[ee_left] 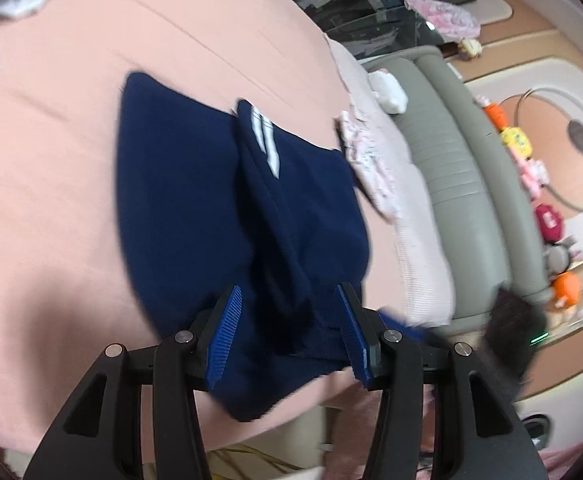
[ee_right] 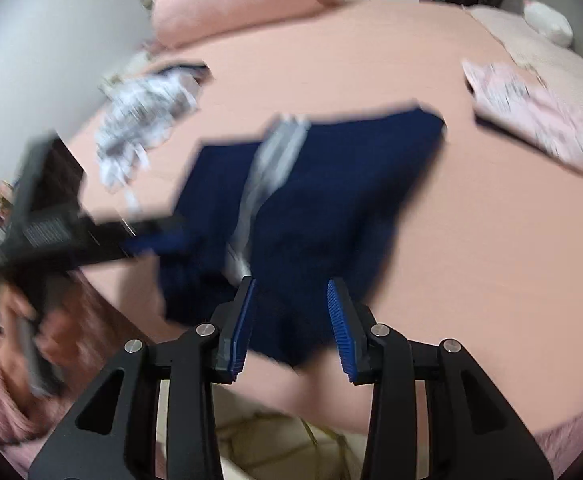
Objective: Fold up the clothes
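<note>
Peach-pink bed sheet (ee_left: 51, 200), broad, covering the mattress; bears all items below.

Navy-blue fabric garment with white stripes (ee_left: 219, 208): lies folded on the sheet near its front edge, stripes uppermost along a central fold; its near hem sits between both grippers' fingers.

Pale pink quilted blanket (ee_left: 415, 248): along the bed's far side, beside a grey padded headboard (ee_left: 443, 148).

Pink-and-white patterned folded cloth (ee_right: 531, 116): on the sheet, apart from the navy garment.

Grey-white crumpled cloth (ee_right: 139, 120): near the opposite edge.

Left gripper (ee_left: 289, 322): blue ribbed pads spread wide, above the hem.

Right gripper (ee_right: 291, 324): pads likewise spread, pinching nothing; contact with the fabric cannot be told through blur.
</note>
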{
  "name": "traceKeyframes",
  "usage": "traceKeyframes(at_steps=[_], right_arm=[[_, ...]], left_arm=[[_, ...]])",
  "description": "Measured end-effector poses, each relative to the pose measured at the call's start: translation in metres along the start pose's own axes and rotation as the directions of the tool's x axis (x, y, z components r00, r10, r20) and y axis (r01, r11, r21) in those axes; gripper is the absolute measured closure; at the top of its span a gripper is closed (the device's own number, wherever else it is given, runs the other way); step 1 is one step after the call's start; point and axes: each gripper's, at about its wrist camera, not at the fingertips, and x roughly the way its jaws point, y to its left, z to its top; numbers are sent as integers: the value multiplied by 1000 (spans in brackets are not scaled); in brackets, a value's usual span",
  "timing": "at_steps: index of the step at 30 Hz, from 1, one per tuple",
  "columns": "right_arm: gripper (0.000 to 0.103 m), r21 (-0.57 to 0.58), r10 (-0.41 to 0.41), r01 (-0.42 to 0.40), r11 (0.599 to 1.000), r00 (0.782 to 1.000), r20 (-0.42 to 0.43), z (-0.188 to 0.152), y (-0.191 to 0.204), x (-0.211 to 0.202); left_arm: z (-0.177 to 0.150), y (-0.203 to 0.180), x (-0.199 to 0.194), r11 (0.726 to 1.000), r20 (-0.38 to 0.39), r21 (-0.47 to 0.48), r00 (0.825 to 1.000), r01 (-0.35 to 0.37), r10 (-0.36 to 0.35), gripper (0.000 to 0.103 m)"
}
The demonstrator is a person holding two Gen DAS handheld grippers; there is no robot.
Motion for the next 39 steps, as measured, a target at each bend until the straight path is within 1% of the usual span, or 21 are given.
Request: traceKeyframes(at_steps=[2,4,6,7,8,9,10,11,13,17,19,21,24,26,30,32,34,35,36,38,39], right_arm=[[66,10,10,-10,1000,999,-44,-12,-2,8],[66,17,18,-18,1000,999,-49,-17,0,8],[66,-16,-16,15,1000,999,-35,-14,4,9],[65,-37,-35,34,999,999,-27,-12,6,11],[65,-57,-59,58,997,998,-23,-10,8,13],[65,-72,-86,84,994,996,-18,-10,10,15],[65,-78,-114,113,991,993,-9,-10,12,16],[63,-82,-139,139,987,990,1,-11,13,16],[62,-68,-151,152,986,988,23,-11,10,11],[62,-46,-127,130,990,991,46,-9,9,8],[62,-73,-115,119,990,992,50,-10,15,10],[59,-112,-130,136,984,990,55,-11,21,13],[60,-121,-149,154,981,988,49,-12,21,17],[60,-104,-144,147,984,989,37,-13,17,20],[60,-96,-103,107,990,994,44,-13,13,11],[60,-116,-103,109,987,993,56,-14,15,8],[60,-118,-114,119,986,992,48,-14,16,12],[60,-112,-117,120,986,993,33,-14,16,15],[60,-114,-115,118,987,993,35,-14,16,16],[60,-116,-111,114,987,993,37,-13,16,16],[60,-117,-111,114,987,993,39,-13,16,16]], left_arm=[[-1,-1,8,999,-16,-13,999,37,-38,52],[-4,-7,17,1000,-29,7,999,20,-20,52],[-5,-12,28,999,-56,34,998,-10,12,52],[-7,-15,32,998,-58,51,997,-40,43,54],[-8,-19,38,993,-54,76,994,-93,97,57],[-9,-22,42,986,-49,96,988,-139,144,63],[-10,-22,42,981,-44,101,984,-168,173,68],[-10,-22,40,974,-35,100,978,-202,207,69],[-10,-19,33,966,-26,89,969,-241,244,74],[-13,-9,20,979,-38,43,978,-201,203,76],[-13,-6,27,995,-77,4,992,-104,104,67],[-13,-12,34,994,-87,21,991,-105,106,62],[-13,-17,45,991,-87,48,988,-125,129,62],[-10,-14,45,993,-80,28,990,-115,117,62],[-7,-6,35,997,-51,-23,996,-75,73,62],[-7,-2,37,998,-61,-58,998,-15,12,61],[-6,2,41,993,-77,-102,995,53,-61,48],[-6,4,43,992,-77,-112,995,55,-64,47],[-5,6,45,991,-77,-122,995,57,-67,47],[-4,8,49,989,-79,-135,995,53,-64,57],[-6,5,50,995,-87,-104,996,10,-20,71]])
